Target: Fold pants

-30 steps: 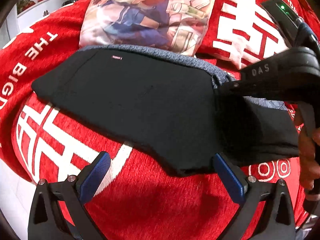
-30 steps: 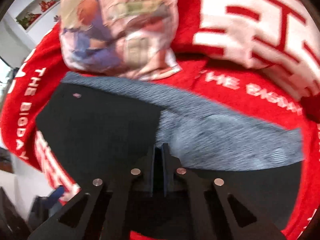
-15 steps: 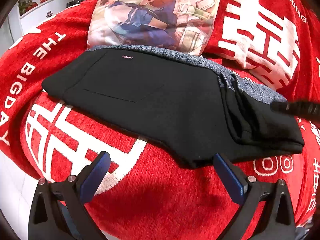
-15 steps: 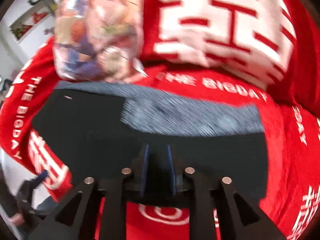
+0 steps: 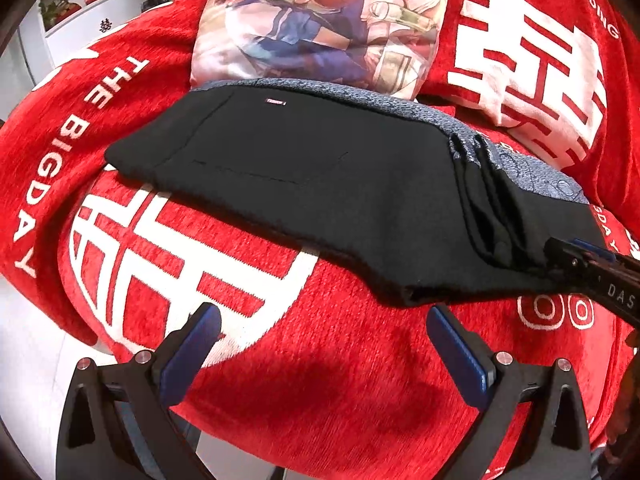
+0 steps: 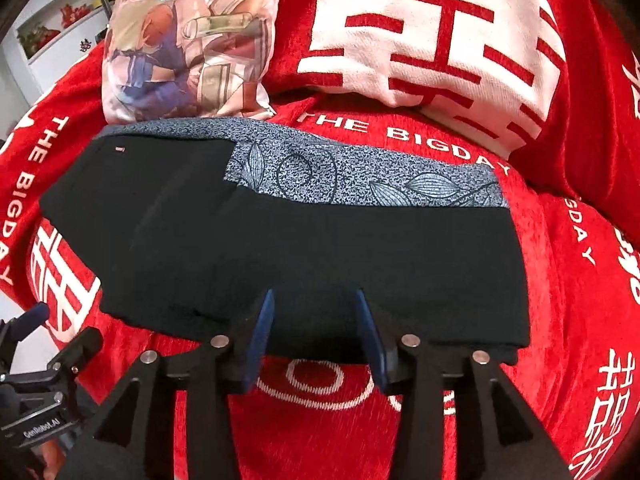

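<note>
The black pants (image 5: 320, 184) lie folded flat on the red blanket, over a blue-grey patterned cloth (image 5: 532, 168) along their far edge. In the right wrist view the pants (image 6: 320, 248) span the middle, with the patterned cloth (image 6: 360, 176) behind. My left gripper (image 5: 324, 324) is open and empty, hovering just short of the pants' near edge. My right gripper (image 6: 314, 300) is open at the pants' near edge, its blue pads either side of the black fabric without clamping it. It also shows at the right of the left wrist view (image 5: 584, 258).
A printed cartoon pillow (image 5: 316, 24) lies behind the pants, also in the right wrist view (image 6: 188, 40). A red cushion with white characters (image 6: 432, 32) stands at the back right. The red blanket (image 5: 320, 380) covers the whole surface. White shelves (image 5: 92, 0) stand at the far left.
My right gripper laid the pants' right end down flat, opened its jaws and let go. My left gripper stayed open and backed off slightly toward me.
</note>
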Action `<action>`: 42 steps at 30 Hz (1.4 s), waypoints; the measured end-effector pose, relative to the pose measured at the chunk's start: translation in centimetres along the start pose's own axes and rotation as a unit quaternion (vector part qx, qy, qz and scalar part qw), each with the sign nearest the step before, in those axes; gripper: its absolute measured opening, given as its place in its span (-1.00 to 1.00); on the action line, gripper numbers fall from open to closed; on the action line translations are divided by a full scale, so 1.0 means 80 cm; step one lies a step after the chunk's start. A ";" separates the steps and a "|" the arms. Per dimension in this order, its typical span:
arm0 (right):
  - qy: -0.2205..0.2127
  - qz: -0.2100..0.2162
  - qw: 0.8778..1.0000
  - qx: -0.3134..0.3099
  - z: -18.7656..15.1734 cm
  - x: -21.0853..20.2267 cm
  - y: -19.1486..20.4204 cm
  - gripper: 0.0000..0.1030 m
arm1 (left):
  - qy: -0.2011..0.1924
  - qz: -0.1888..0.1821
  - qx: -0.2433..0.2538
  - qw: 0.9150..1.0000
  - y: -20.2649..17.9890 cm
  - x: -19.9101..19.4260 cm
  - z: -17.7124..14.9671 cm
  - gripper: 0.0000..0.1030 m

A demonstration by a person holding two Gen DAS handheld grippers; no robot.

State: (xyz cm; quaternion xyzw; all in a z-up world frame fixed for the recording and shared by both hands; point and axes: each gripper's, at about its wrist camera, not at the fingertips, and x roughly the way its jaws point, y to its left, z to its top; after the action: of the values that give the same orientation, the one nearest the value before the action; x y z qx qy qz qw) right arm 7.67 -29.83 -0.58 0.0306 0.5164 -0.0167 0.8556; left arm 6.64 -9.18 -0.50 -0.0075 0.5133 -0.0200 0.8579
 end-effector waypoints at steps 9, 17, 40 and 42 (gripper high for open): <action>-0.003 -0.004 1.000 -0.001 -0.007 -0.003 0.003 0.04 | 0.004 -0.006 0.000 1.000 0.003 0.002 -0.001 1.00; -0.007 -0.007 1.000 -0.028 -0.012 -0.010 0.017 0.24 | 0.011 -0.005 -0.016 1.000 0.031 0.014 0.003 1.00; 0.007 0.115 0.993 0.014 0.012 0.020 0.028 0.31 | -0.004 -0.246 -0.258 0.934 0.247 0.090 0.099 1.00; 0.005 0.114 0.993 0.009 0.011 0.021 0.030 0.36 | -0.017 -0.262 -0.267 0.927 0.252 0.092 0.101 1.00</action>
State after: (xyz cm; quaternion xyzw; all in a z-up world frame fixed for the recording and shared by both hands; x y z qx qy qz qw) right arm 9.34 -27.53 -1.56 0.0971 0.5137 0.0770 0.8489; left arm 17.82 10.57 -3.84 -0.3708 0.4648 -0.1060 0.7970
